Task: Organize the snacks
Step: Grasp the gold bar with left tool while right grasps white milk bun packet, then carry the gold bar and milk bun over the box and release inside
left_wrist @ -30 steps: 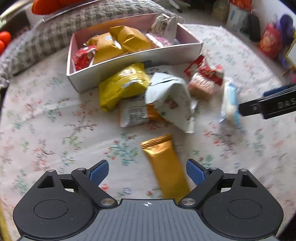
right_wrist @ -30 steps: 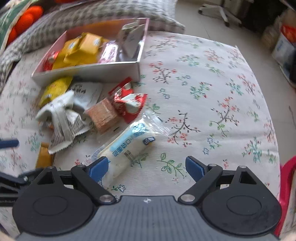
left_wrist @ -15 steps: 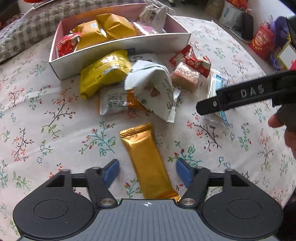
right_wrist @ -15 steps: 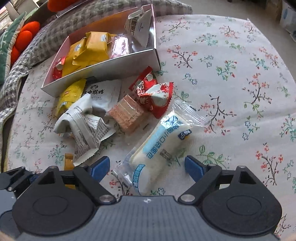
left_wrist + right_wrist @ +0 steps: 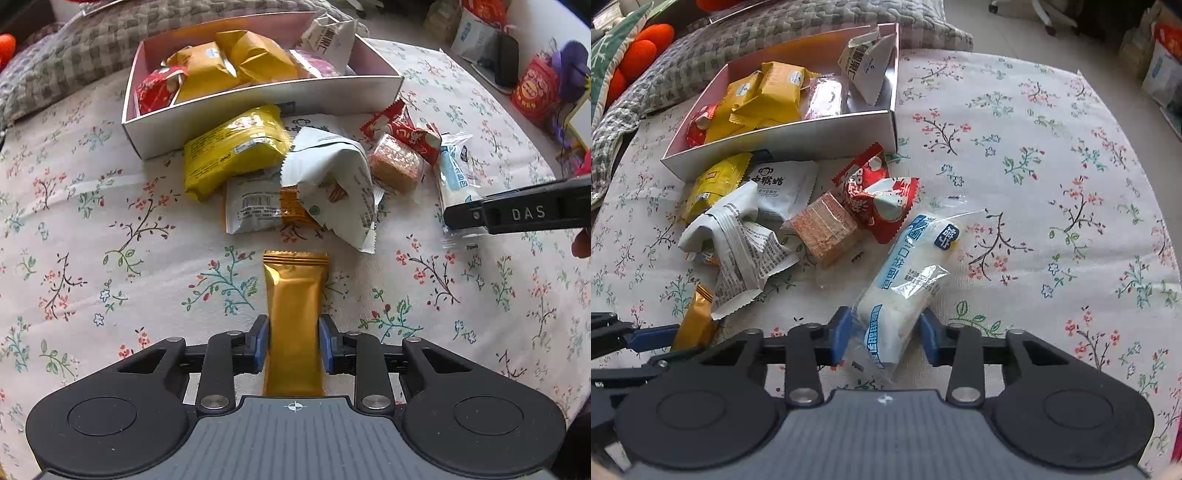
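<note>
Left gripper (image 5: 294,345): pads pressed on both sides of the gold bar (image 5: 294,317), nearest, well short of the box (image 5: 258,107).
Right gripper (image 5: 884,334): fingers narrow around the blue-white cake pack (image 5: 908,280); contact unclear.
Advice: squeeze gently, lift level, clear the loose pile.
Box: farthest, partly filled; drop there.
</note>
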{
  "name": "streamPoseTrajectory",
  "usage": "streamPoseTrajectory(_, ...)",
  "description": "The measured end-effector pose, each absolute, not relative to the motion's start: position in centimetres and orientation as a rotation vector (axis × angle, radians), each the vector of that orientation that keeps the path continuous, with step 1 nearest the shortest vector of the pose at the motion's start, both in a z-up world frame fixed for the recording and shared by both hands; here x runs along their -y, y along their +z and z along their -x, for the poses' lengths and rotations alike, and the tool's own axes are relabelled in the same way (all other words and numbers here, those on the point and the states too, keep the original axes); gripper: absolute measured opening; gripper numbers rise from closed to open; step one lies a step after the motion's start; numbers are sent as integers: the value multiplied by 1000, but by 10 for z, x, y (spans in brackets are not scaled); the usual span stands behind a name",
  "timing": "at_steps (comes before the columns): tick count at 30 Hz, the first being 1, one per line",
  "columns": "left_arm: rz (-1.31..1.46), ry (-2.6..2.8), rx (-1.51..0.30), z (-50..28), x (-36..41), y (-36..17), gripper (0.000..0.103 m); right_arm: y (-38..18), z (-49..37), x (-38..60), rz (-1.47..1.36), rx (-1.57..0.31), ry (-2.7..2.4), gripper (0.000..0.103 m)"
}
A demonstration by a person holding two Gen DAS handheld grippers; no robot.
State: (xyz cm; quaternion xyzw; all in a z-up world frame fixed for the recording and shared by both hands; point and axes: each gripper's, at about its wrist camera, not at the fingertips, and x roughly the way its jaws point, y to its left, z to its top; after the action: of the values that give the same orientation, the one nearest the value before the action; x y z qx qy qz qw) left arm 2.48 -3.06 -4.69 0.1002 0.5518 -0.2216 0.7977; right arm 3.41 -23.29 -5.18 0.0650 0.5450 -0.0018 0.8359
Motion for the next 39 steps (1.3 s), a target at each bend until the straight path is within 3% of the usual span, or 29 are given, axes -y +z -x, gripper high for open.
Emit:
streamPoseTrajectory(17, -134, -437, -1162, -37, 7, -34, 26, -40, -24, 254, -191, -1107, -16, 15)
streamPoseTrajectory(39, -70, -391, -1043, -56, -4, 3, 25, -1, -10, 264, -291, -972, -1, 12)
